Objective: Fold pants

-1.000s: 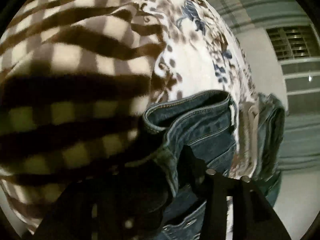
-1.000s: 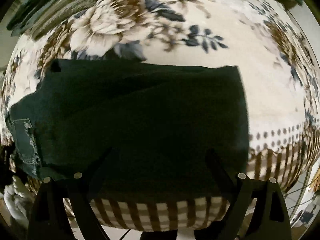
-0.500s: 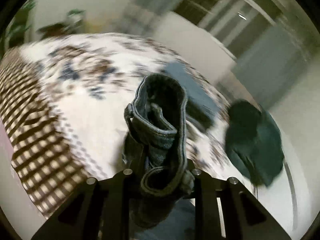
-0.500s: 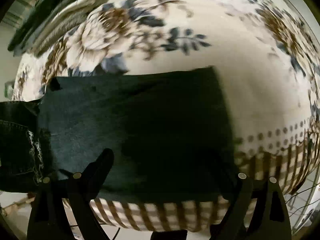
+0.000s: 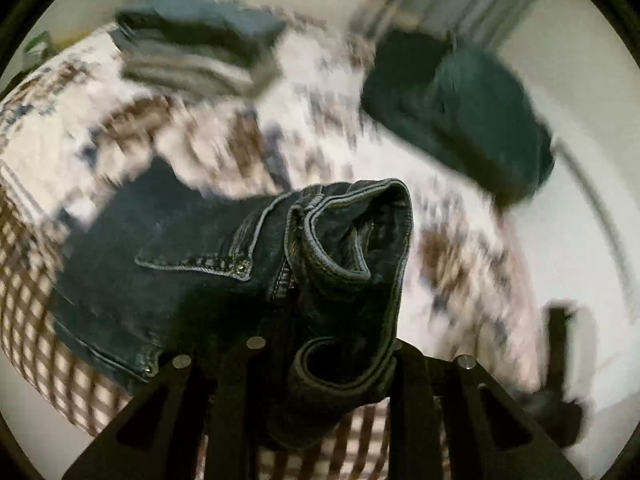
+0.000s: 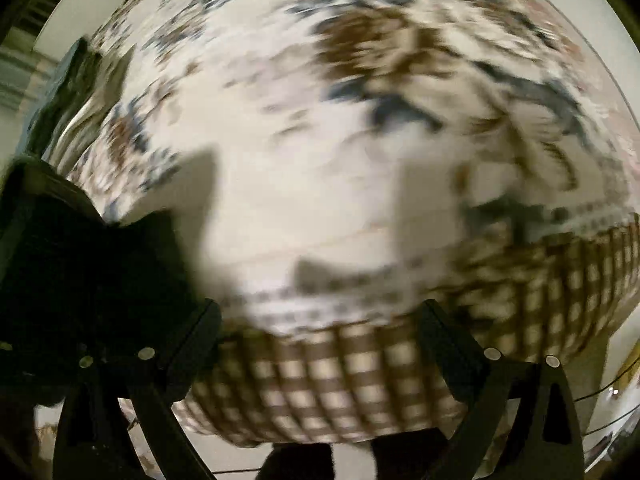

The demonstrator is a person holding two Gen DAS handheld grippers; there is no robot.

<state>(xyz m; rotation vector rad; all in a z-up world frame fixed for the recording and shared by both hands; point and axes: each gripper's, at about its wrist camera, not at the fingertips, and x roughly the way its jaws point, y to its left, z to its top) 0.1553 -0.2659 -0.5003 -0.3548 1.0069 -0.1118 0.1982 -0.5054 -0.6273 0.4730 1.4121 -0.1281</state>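
From the left camera the jeans (image 5: 224, 264) are plain to see: dark denim bunched at the waistband, a pocket seam and rivet showing, the rest trailing down onto the bedspread (image 5: 208, 136). Only this view shows a stack of folded clothes (image 5: 192, 52) at the far side and a dark green heap (image 5: 460, 116) near the bed's edge, both blurred. The left gripper (image 5: 324, 348) has its jaws nearly together, clamped on the waistband. The right camera looks down on bare flowered cloth with a checked border (image 6: 352, 376); the jeans show only as a dark mass (image 6: 80, 280) at its left. The right gripper (image 6: 320, 320) stands wide apart, holding nothing. No writing or label can be read.
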